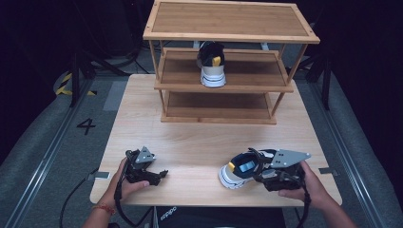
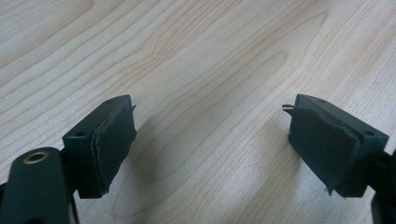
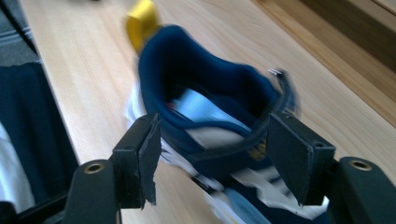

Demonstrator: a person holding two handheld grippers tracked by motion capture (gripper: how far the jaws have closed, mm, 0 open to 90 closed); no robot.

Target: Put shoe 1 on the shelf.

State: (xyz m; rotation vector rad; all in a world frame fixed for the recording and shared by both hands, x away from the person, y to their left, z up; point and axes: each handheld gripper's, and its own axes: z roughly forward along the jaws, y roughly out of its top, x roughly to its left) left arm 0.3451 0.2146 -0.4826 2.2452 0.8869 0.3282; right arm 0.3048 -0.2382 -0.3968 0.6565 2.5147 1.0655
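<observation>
Resting low at the near left of the table (image 1: 199,152), left gripper (image 1: 161,175) held in a hand (image 1: 124,183), jaws spread wide over bare wood (image 2: 201,70) with nothing between them. Reaching in at the near right, right gripper (image 1: 259,172) in the other hand (image 1: 309,187), jaws parted on either side of the collar of a shoe (image 3: 205,107), pads (image 3: 150,154) close beside it; whether gripping or merely straddling, cannot tell through the blur. Lying on the table near its front edge, that shoe (image 1: 240,171), white sole and yellow heel tab turned leftward. Standing farther back, a three-tier wooden rack (image 1: 228,35), with a second shoe (image 1: 211,64) on its middle shelf, heel toward the camera.
</observation>
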